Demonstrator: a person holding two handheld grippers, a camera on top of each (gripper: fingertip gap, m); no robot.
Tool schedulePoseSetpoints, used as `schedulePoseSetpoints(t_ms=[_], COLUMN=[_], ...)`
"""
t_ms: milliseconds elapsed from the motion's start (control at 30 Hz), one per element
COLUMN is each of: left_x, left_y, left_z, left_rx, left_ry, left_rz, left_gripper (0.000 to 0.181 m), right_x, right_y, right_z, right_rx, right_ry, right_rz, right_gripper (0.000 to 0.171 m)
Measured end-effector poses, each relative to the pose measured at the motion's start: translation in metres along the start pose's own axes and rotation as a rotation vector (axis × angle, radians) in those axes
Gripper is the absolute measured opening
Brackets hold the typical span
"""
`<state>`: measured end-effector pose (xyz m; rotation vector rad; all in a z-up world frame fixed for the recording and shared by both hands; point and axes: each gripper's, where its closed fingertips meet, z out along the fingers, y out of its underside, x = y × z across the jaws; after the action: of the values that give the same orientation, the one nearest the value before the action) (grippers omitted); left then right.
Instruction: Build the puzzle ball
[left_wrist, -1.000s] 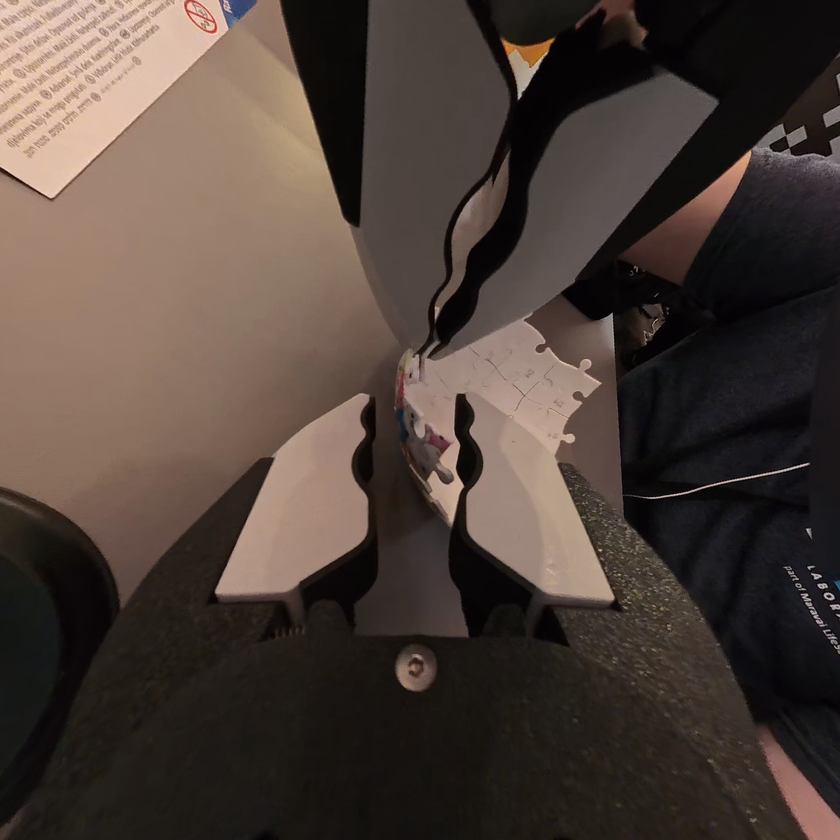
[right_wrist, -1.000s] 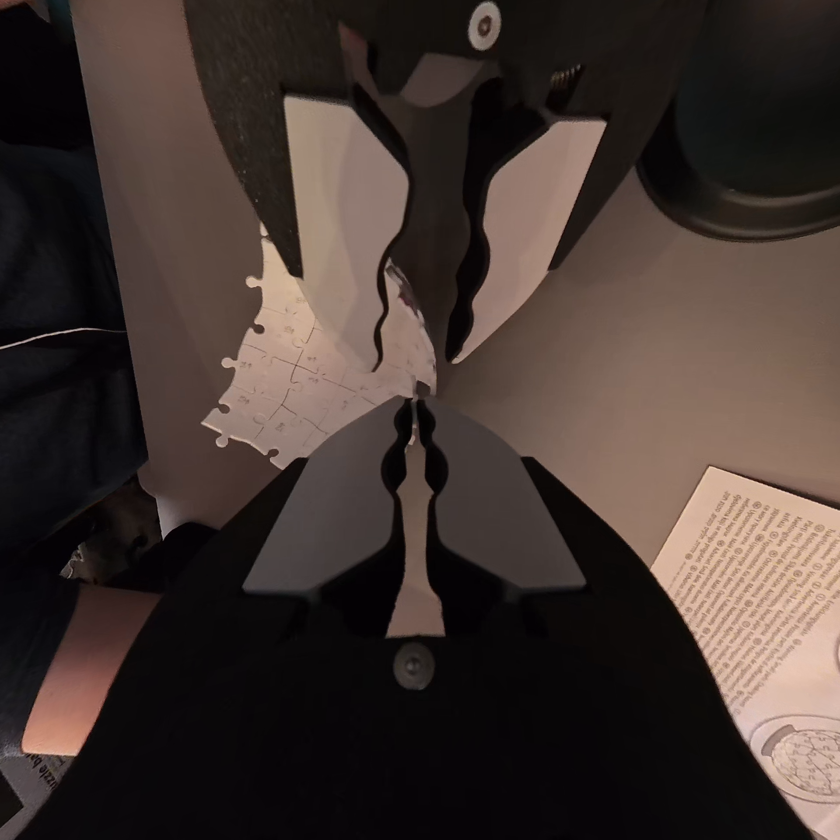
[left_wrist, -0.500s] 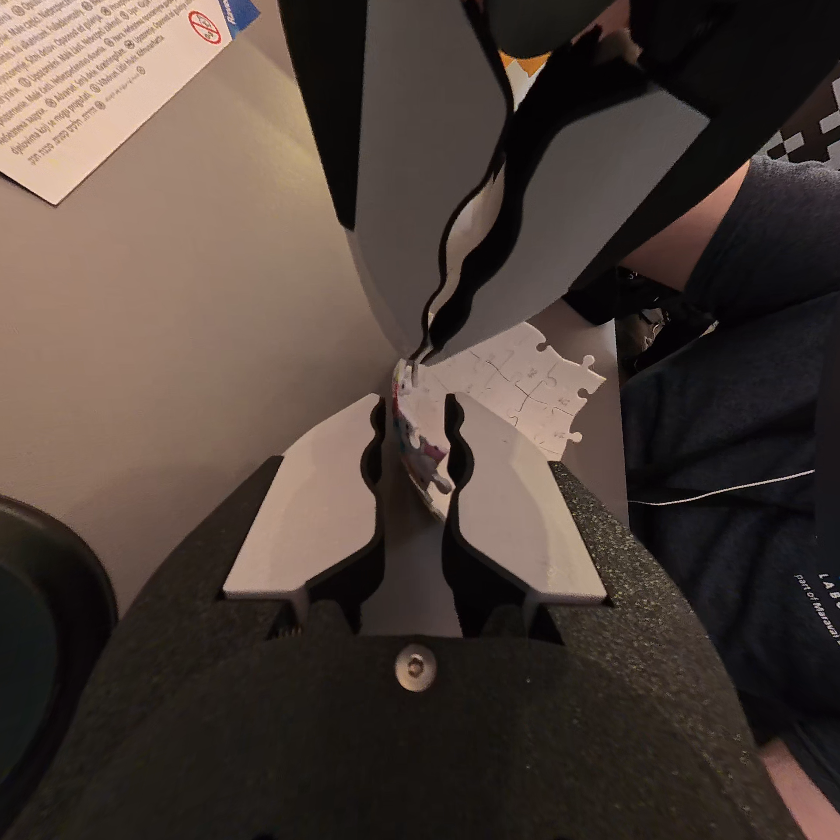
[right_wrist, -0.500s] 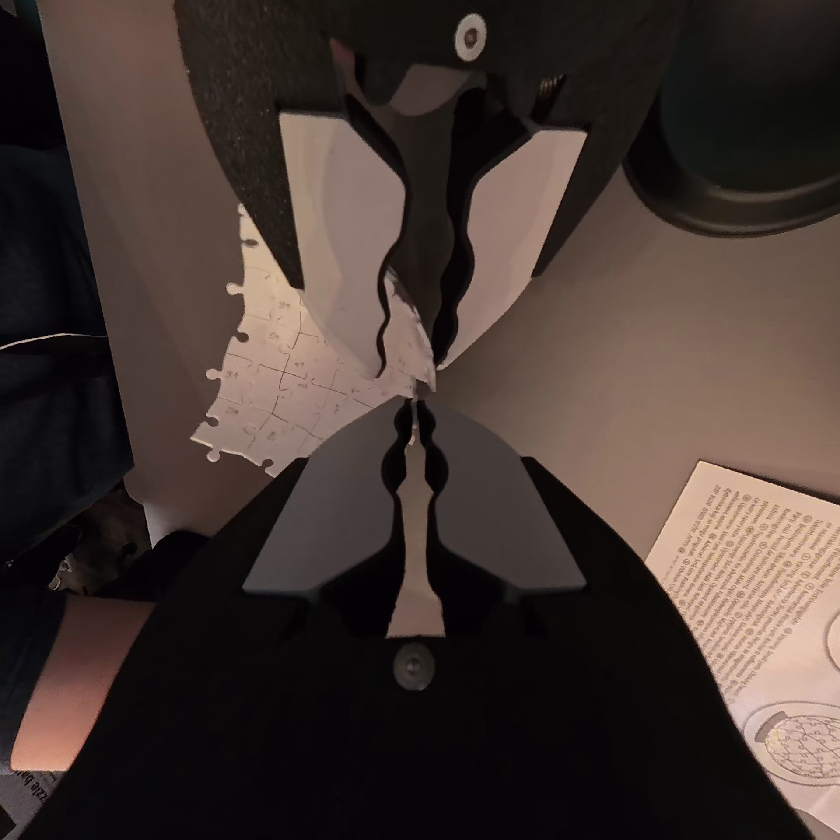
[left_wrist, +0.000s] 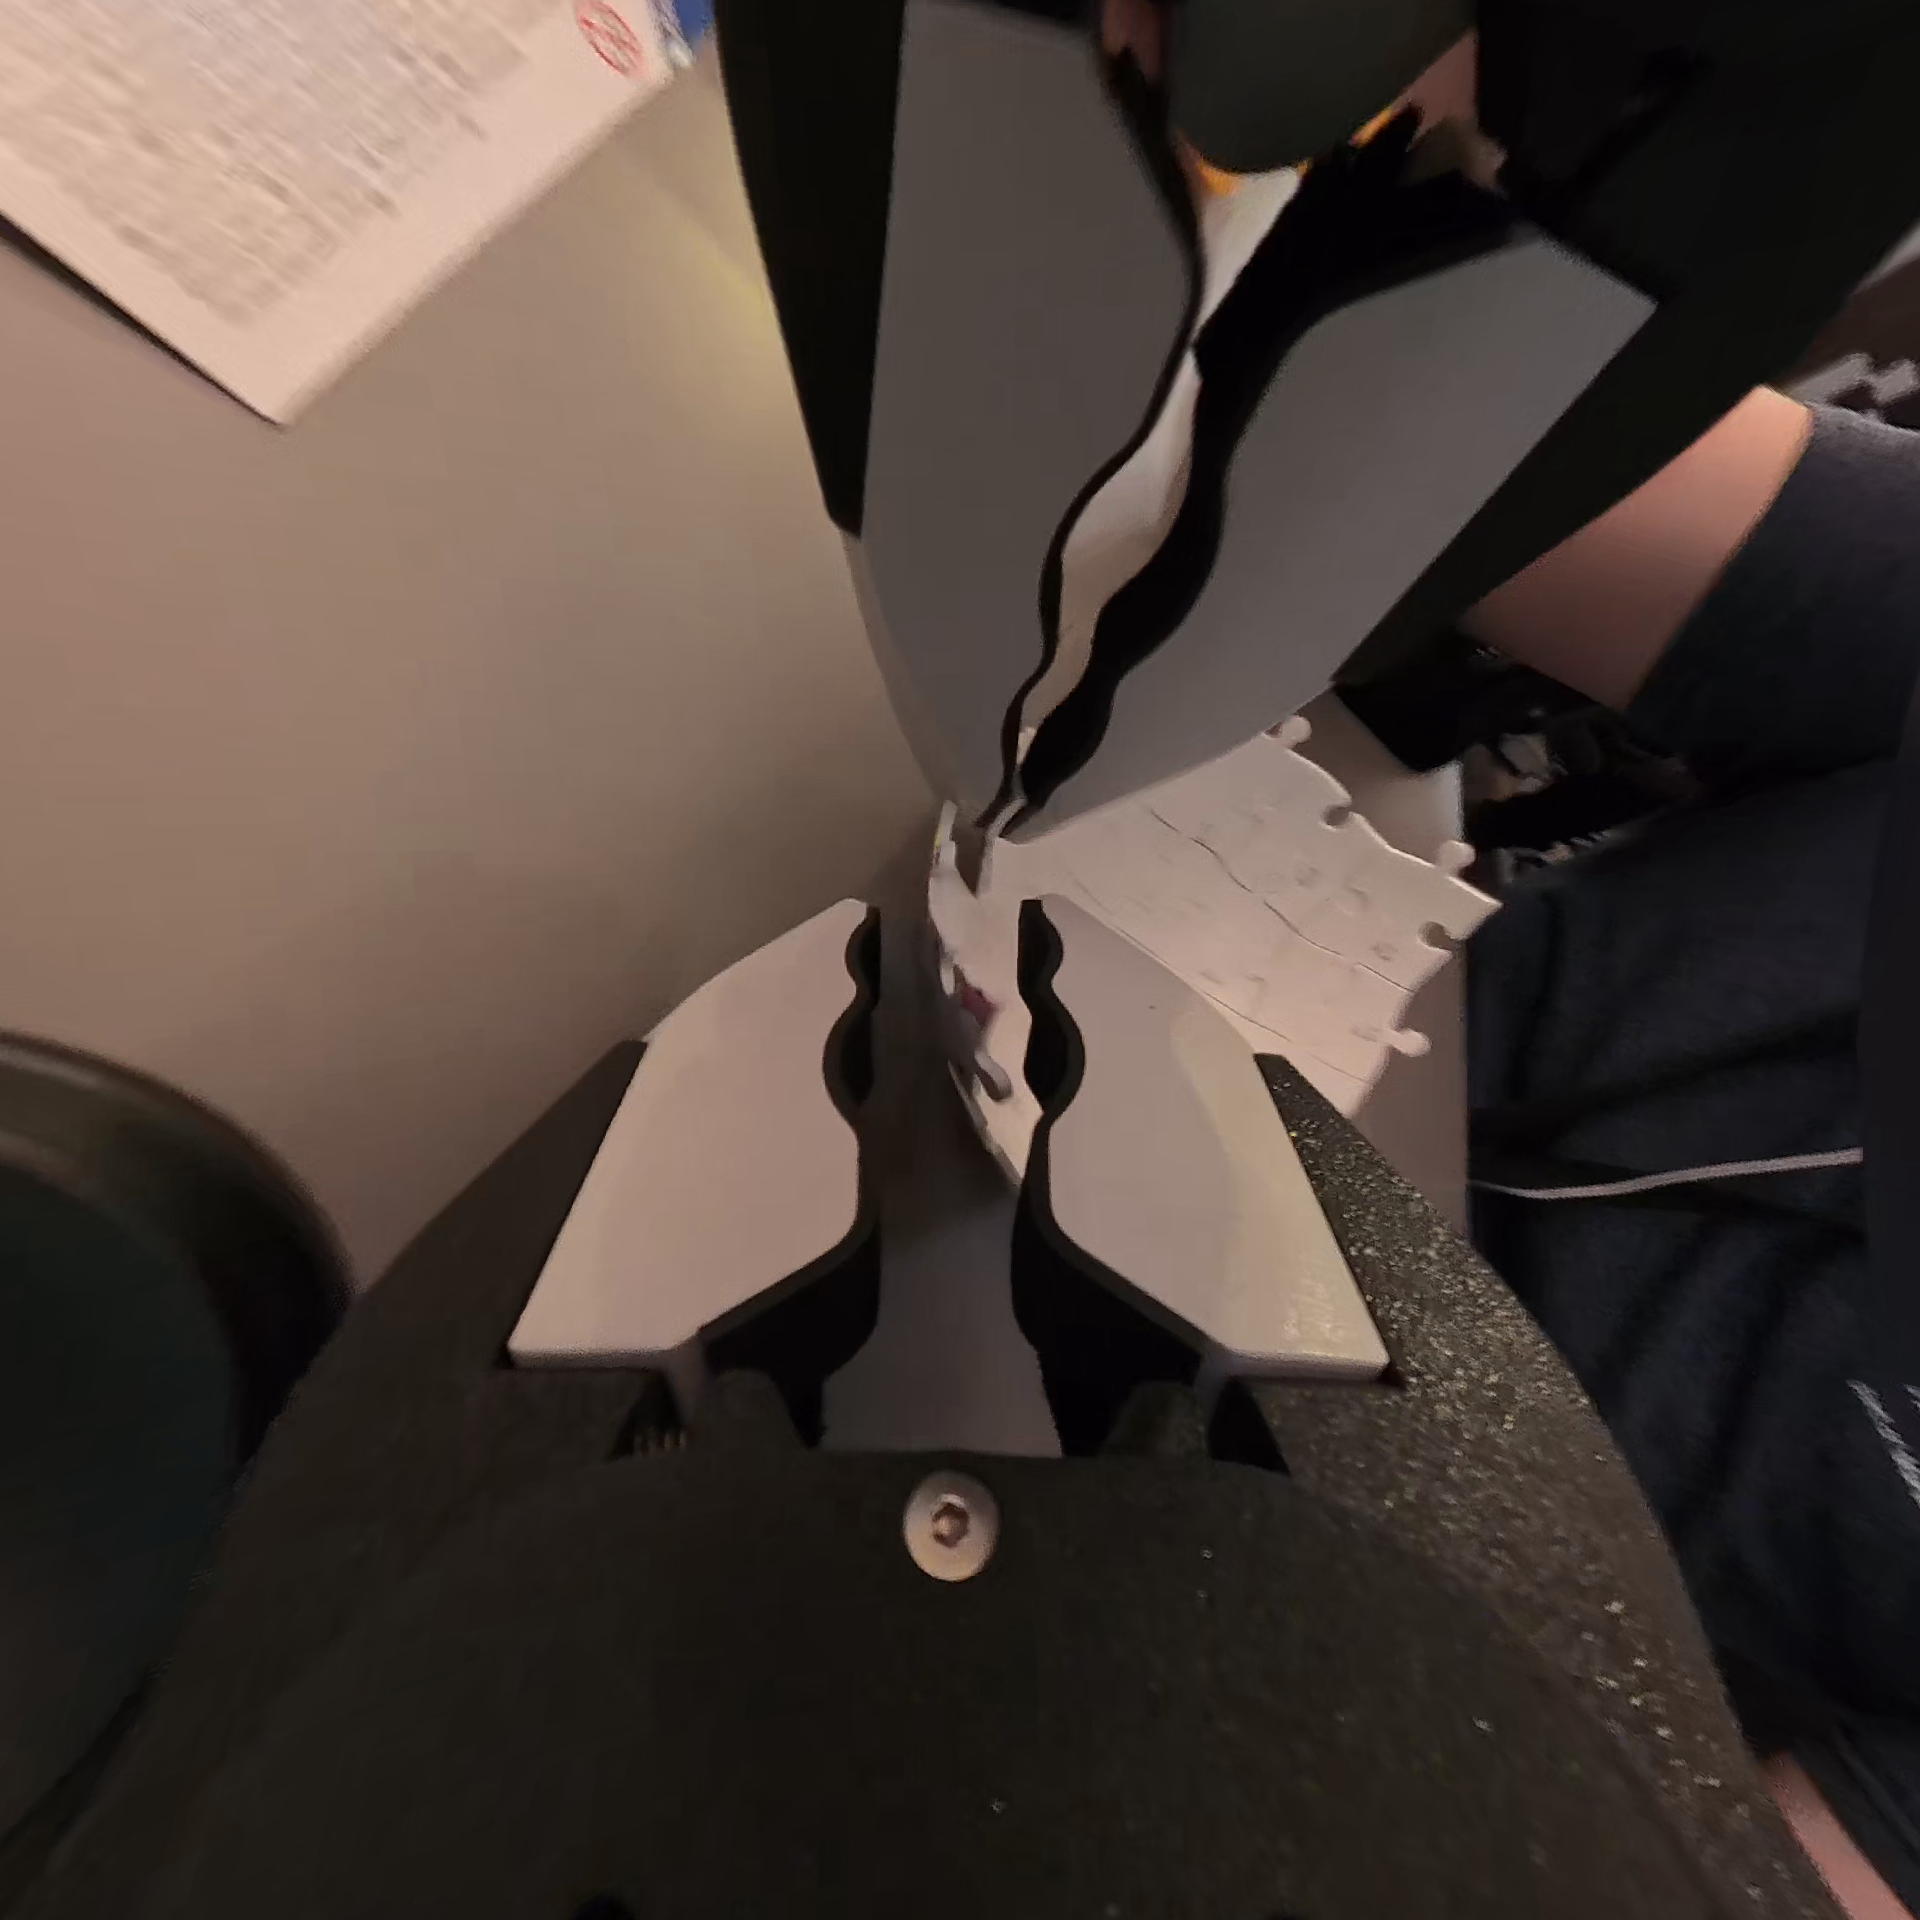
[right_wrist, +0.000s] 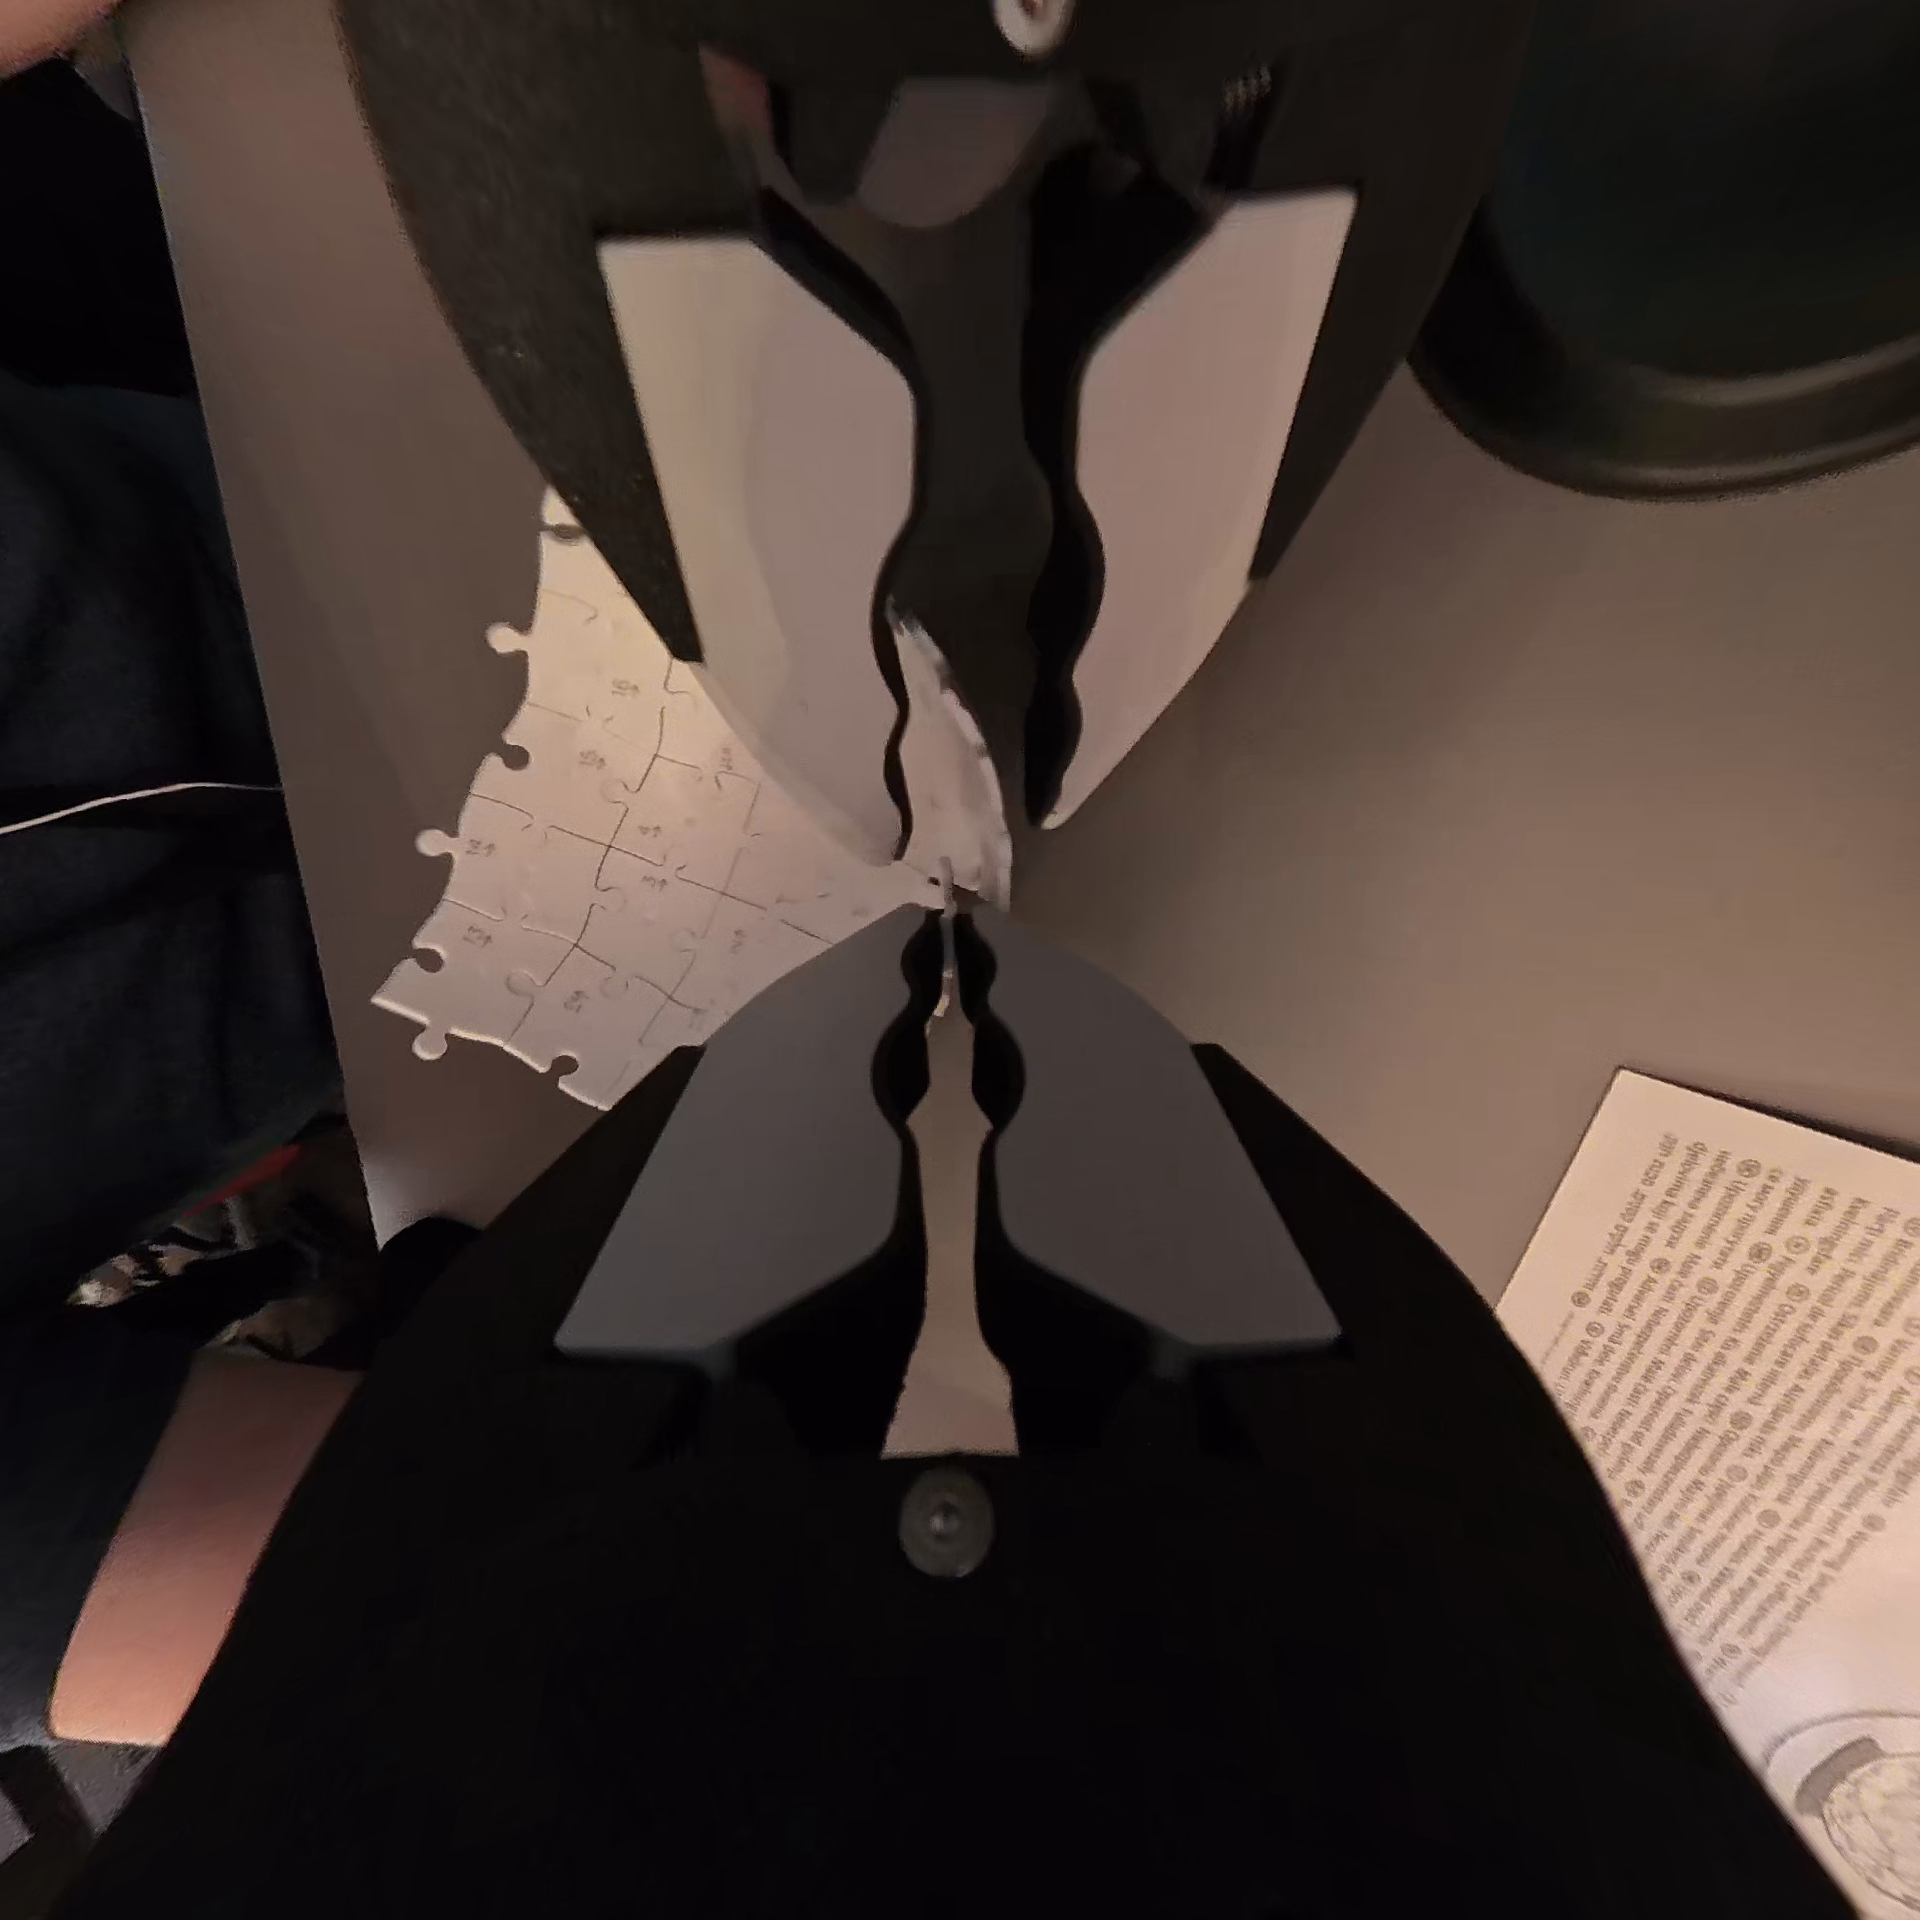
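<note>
Since 0.5 s ago: little moved, left gripper (left_wrist: 945, 935) narrowed slightly | left: part-open around curved puzzle section (right_wrist: 582, 873), grip unclear | right gripper (right_wrist: 951, 935): nearly closed, pinching small piece (right_wrist: 948, 961) at section's corner above table (right_wrist: 1351, 831) | step: fitting piece | next: align tab, press.

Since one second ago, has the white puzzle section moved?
Yes. In the right wrist view, the puzzle section swung left, toward the table edge; the leaflet stayed put.

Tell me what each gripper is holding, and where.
Right gripper pinches a thin white puzzle piece edge-on at its tips, against the assembled section's edge. The section sits between the left gripper's jaws; whether clamped, cannot tell.
</note>
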<state>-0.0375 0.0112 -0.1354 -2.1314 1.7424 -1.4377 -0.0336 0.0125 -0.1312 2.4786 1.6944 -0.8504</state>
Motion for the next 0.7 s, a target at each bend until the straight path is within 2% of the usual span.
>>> schedulePoseSetpoints(t_ms=[233,333,400,467,500,533,567,600,633,700], left_x=[-0.003,-0.004,0.014,0.029,0.035,0.043,0.052,0.059,0.063,0.066], left_y=[-0.018,-0.031,-0.036,-0.026,-0.016,-0.009,-0.002,0.006,0.014,0.033], left_z=[-0.017,-0.043,-0.069,-0.088,-0.094,-0.097,-0.095,-0.089,-0.081,-0.059], left_rx=[0.082,0.163,0.221,0.188,0.174,0.2,0.246,0.289,0.32,0.314], left_ry=[-0.127,-0.241,-0.288,-0.432,-0.532,-0.618,-0.675,-0.713,-0.747,-0.782], left_rz=[0.077,0.103,0.145,0.187,0.209,0.226,0.228,0.22,0.205,0.148], left_gripper=[0.035,0.043,0.047,0.053,0.062,0.081,0.09,0.088,0.095,0.106], right_x=[0.006,0.005,0.004,0.004,0.005,0.006,0.006,0.007,0.007,0.007], right_y=[0.006,0.006,0.006,0.007,0.007,0.007,0.007,0.008,0.008,0.009], right_z=[0.01,0.01,0.009,0.009,0.009,0.009,0.008,0.008,0.008,0.009], right_rx=[0.009,0.02,0.022,0.018,0.019,0.021,0.022,0.023,0.026,0.032], right_ry=[-0.093,-0.099,-0.096,-0.095,-0.096,-0.097,-0.101,-0.104,-0.109,-0.117], right_rz=[0.067,0.07,0.062,0.064,0.066,0.068,0.07,0.072,0.077,0.085], right_gripper=[0.003,0.003,0.003,0.003,0.003,0.003,0.003,0.003,0.003,0.003])
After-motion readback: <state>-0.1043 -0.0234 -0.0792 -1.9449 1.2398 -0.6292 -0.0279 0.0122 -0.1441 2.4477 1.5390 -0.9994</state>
